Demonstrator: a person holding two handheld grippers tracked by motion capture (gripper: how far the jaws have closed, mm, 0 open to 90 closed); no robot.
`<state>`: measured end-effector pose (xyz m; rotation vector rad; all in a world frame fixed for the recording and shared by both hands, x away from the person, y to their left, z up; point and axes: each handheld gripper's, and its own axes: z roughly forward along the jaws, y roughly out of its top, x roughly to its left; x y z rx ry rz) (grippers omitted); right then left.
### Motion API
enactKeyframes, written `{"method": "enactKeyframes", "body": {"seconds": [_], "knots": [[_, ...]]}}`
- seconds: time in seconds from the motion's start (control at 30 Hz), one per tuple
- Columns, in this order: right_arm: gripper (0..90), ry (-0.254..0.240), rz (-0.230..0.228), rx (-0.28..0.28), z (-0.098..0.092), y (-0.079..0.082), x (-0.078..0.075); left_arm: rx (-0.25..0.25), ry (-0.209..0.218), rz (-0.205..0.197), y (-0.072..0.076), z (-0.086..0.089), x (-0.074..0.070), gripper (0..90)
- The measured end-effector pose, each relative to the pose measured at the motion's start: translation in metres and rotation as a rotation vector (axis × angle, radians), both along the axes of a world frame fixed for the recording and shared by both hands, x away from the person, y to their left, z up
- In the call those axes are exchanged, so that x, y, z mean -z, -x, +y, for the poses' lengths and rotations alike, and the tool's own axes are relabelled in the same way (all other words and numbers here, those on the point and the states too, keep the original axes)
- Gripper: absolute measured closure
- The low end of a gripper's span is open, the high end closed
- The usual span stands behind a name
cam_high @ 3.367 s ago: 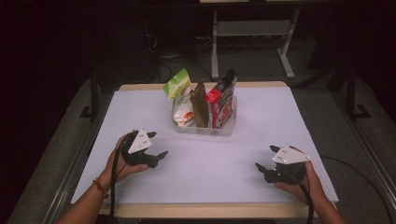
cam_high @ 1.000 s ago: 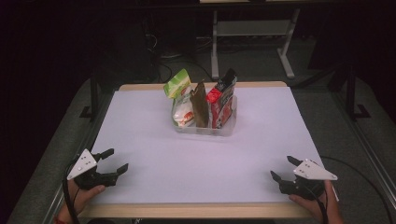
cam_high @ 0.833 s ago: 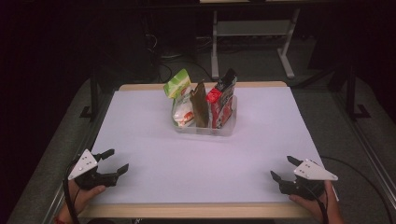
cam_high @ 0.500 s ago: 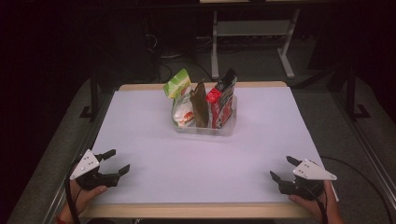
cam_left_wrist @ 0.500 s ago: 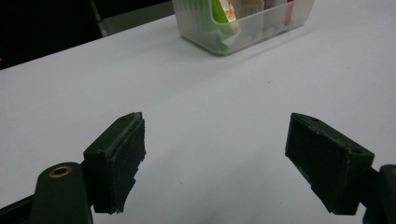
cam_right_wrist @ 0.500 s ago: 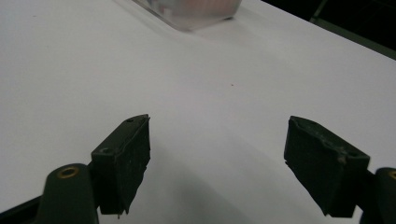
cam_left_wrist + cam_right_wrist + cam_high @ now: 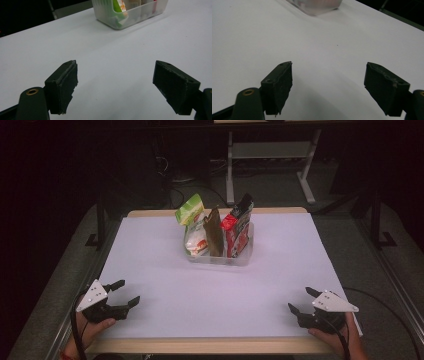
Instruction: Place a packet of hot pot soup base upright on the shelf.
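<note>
A clear plastic bin stands on the far middle of the white table. Upright in it are a green and white packet, a brown packet and a red and black packet. My left gripper rests at the table's near left corner, open, with nothing between its jaws. At the near right corner my right gripper is open and empty too. The left gripper view has the bin ahead beyond the open gripper. A corner of the bin tops the right gripper view above the open gripper.
A white desk frame stands on the dark floor beyond the table. Metal rails run along both sides of the table. A black cable trails from the right gripper off the table's right edge.
Over the last seconds both grippers drew back from the table's middle towards the near corners. In the last second they have barely moved.
</note>
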<state>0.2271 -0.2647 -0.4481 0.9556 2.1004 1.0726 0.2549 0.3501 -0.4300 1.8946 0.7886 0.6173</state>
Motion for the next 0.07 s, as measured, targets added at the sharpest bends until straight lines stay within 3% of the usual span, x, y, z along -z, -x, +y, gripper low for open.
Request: {"method": "enactKeyframes", "body": {"seconds": [0.07], "knots": [[22.0, -0.002, 0.001, 0.002, -0.0002, 0.0002, -0.0001, -0.002, 0.0, 0.0, -0.001, -0.0004, 0.0, 19.4]]}}
